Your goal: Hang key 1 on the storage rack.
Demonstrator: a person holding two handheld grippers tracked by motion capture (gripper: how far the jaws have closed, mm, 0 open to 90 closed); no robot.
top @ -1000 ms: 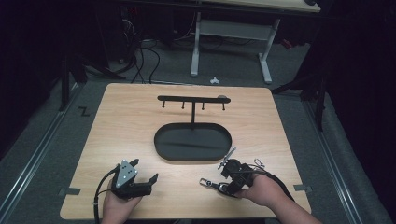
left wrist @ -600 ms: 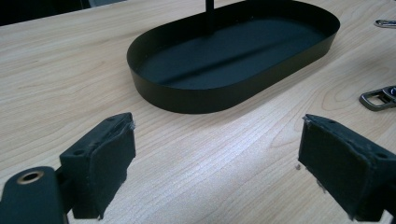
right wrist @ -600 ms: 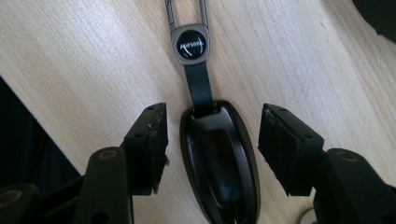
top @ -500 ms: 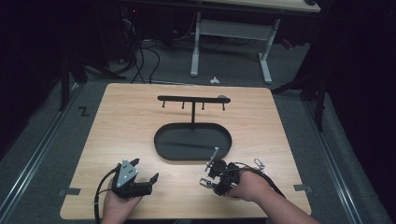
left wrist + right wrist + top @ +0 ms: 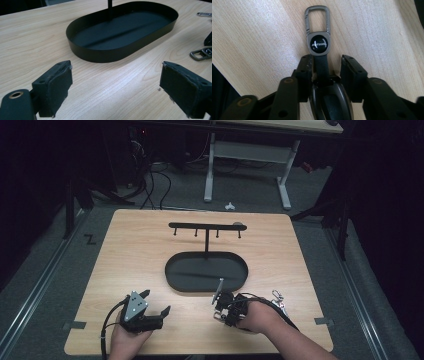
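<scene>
1. Landmark: black oval tray (image 5: 175, 275) at mid surface (image 5: 140, 245), with a post rising from it to a hook bar (image 5: 206, 226).
2. Key fob (image 5: 329, 100) lies flat on the surface, just off the tray's near right corner. Its strap leads to a round black badge and a grey carabiner (image 5: 317, 17).
3. Right gripper (image 5: 220, 306) sits over the fob, near the tray's near rim. Its fingers (image 5: 303, 75) have just been closing and now stand half-narrowed. The strap is between them. One finger looks to be at the strap's edge; the other stands clear with a gap. No firm hold shown.
4. Left gripper (image 5: 156, 304) rests on the surface off the tray's near left, pointed toward the tray. Fingers (image 5: 56, 87) wide, nothing between them but bare wood.
5. From the left gripper view the carabiner (image 5: 201, 53) shows to the right of the tray, on the surface.
</scene>
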